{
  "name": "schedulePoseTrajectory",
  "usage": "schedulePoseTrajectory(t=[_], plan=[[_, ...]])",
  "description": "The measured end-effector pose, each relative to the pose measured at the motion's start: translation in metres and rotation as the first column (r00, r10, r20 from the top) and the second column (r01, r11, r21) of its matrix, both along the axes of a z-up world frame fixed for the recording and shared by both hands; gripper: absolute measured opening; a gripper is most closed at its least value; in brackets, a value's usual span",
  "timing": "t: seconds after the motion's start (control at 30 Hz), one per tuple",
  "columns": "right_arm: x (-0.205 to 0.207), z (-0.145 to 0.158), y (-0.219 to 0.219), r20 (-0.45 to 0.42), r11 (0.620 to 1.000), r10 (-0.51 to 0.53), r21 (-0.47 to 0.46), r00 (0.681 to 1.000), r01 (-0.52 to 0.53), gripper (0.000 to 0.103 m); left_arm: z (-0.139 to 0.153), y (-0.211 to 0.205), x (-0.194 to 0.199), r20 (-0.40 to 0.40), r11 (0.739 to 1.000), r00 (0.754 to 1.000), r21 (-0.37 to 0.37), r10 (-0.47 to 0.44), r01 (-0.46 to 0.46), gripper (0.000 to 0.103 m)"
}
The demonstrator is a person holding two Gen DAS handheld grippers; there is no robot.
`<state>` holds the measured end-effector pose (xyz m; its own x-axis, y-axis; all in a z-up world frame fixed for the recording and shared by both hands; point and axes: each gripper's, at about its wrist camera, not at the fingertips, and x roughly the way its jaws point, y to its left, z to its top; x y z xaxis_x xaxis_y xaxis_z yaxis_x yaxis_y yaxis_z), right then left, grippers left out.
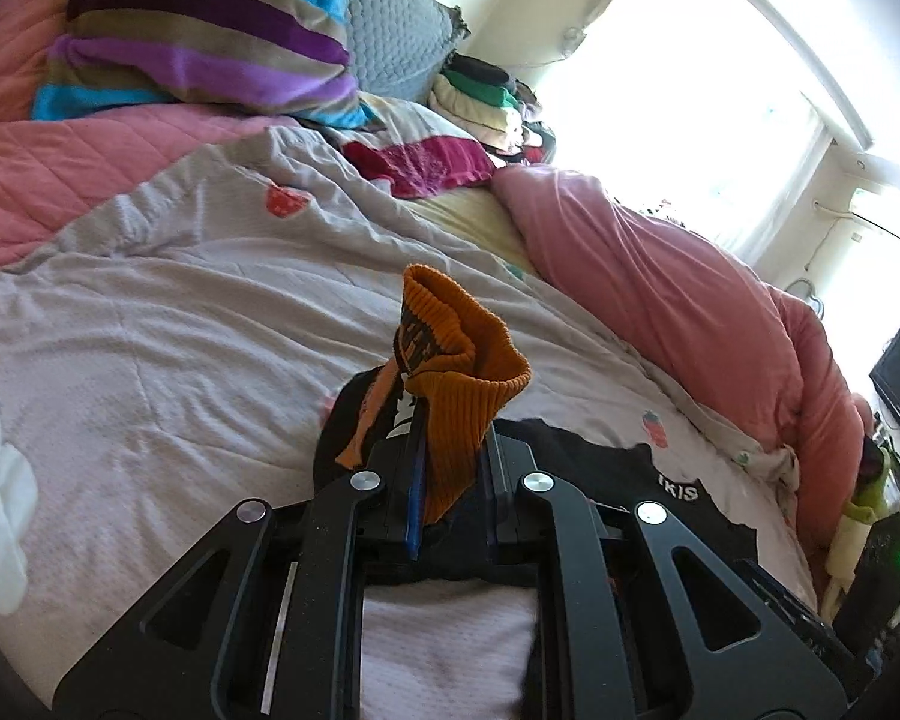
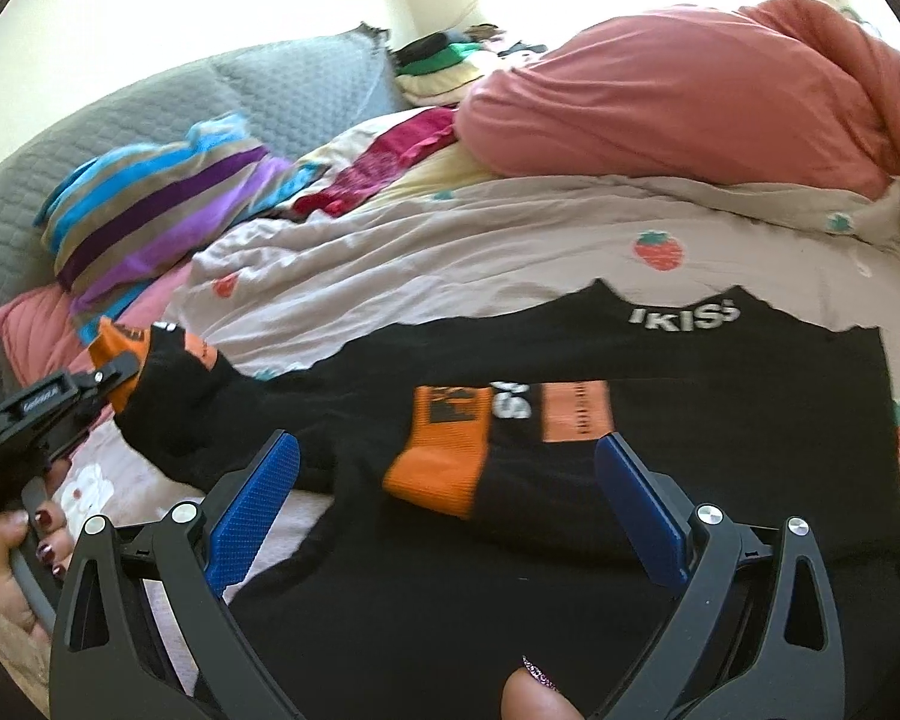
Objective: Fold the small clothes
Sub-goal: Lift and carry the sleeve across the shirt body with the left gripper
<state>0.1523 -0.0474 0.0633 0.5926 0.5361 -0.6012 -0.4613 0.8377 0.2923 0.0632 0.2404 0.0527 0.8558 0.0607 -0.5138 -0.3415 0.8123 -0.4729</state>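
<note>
At the far left of the right wrist view, a hand (image 2: 15,564) with dark red nails holds the left gripper (image 2: 117,378), whose jaws are clenched on the orange ribbed cuff of a black and orange sock (image 2: 168,384). That sock trails rightward from the pinch onto the black garment (image 2: 750,396) printed with white letters. In the left wrist view the cuff (image 1: 450,396) stands up between the pressed fingers, with the garment just beyond and below them. Right of the left gripper, the right gripper (image 2: 447,507) hangs released, its blue pads (image 2: 252,504) spread wide apart. Between and just ahead of those pads lies a second black and orange sock (image 2: 450,450), flat on the garment, touching neither pad. Everything rests on a strawberry-print quilt (image 2: 510,228), which stretches beyond both grippers.
</note>
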Motion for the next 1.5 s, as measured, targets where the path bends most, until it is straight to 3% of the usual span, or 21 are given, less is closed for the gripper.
schedulePoseTrajectory(t=[0.8, 1.2, 1.5], plan=[[0.002, 0.007, -0.088, -0.009, 0.986, -0.155, 0.061, 0.988, 0.155, 0.098, 0.018, -0.091, 0.031, -0.005, 0.983, 0.984, 0.051, -0.178, 0.178, 0.007], [0.004, 0.008, -0.118, -0.014, 0.974, -0.213, 0.081, 0.977, 0.213, 0.098, 0.007, -0.134, 0.048, -0.072, 0.957, 0.959, 0.083, -0.273, 0.279, 0.007], [0.006, 0.006, -0.146, -0.029, 0.957, -0.274, 0.094, 0.961, 0.275, 0.098, -0.014, -0.165, 0.065, -0.146, 0.927, 0.926, 0.097, -0.348, 0.363, 0.008]])
